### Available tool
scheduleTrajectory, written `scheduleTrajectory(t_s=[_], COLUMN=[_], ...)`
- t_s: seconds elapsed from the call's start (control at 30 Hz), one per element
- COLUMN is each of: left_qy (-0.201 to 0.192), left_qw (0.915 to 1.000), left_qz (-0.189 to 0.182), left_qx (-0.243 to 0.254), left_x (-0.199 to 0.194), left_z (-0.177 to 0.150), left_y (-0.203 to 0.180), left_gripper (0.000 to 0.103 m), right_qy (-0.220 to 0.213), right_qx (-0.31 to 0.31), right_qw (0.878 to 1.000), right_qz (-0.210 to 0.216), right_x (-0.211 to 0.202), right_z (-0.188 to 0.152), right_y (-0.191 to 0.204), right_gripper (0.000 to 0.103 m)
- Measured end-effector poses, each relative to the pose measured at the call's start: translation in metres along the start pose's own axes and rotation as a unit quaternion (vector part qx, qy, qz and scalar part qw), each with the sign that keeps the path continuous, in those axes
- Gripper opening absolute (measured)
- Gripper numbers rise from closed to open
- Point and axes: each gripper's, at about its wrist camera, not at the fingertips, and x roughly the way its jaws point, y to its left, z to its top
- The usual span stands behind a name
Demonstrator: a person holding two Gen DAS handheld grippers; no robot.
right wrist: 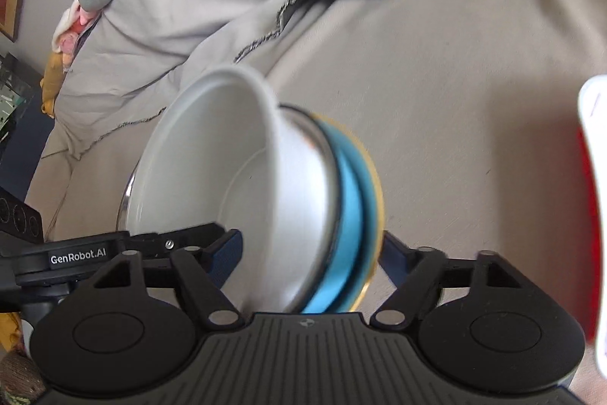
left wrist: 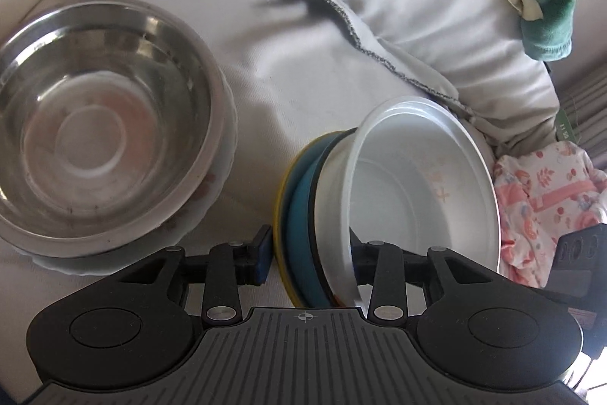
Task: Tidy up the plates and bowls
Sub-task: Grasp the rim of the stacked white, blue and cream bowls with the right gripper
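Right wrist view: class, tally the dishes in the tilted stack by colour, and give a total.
white bowl: 1
steel dish: 1
blue dish: 1
yellow dish: 1
Total in the stack: 4

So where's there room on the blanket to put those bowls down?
Bare blanket lies between the metal bowl and the stack of bowls, up to the stitched fold. It's crowded to the right of the stack, by the pink cloth.
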Motion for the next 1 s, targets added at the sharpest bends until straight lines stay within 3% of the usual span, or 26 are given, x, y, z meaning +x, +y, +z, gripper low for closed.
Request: scheduleTrajectory(t_s=[0.33, 0.57, 0.67, 0.8, 0.93, 1.0], left_qy=[0.035, 0.034, 0.039, 0.038, 0.035, 0.035], left_qw=[0.9993, 0.9983, 0.9980, 0.9979, 0.9972, 0.9971], left_qz=[-0.010, 0.026, 0.023, 0.020, 0.025, 0.024], left_qx=[0.007, 0.039, 0.044, 0.049, 0.062, 0.064], left_x=[-0.002, -0.030, -0.035, -0.035, -0.036, -0.035], left_z=[-0.012, -0.030, -0.035, -0.035, -0.037, -0.037], left_y=[0.010, 0.018, 0.022, 0.024, 0.021, 0.021], left_gripper=[0.036, 0.036, 0.035, 0.036, 0.036, 0.037], right_qy=[0.004, 0.048, 0.057, 0.045, -0.020, -0.028], right_qx=[-0.045, -0.045, -0.051, -0.076, -0.129, -0.138], right_qw=[0.997, 0.997, 0.997, 0.994, 0.980, 0.975], right_qz=[-0.055, -0.034, -0.032, -0.065, -0.147, -0.171], right_x=[0.004, 0.004, 0.004, 0.002, -0.014, -0.016], right_z=[-0.022, -0.047, -0.058, -0.061, -0.059, -0.055], right_y=[0.029, 0.046, 0.053, 0.061, 0.076, 0.077], right_gripper=[0.071, 0.071, 0.070, 0.070, 0.075, 0.077])
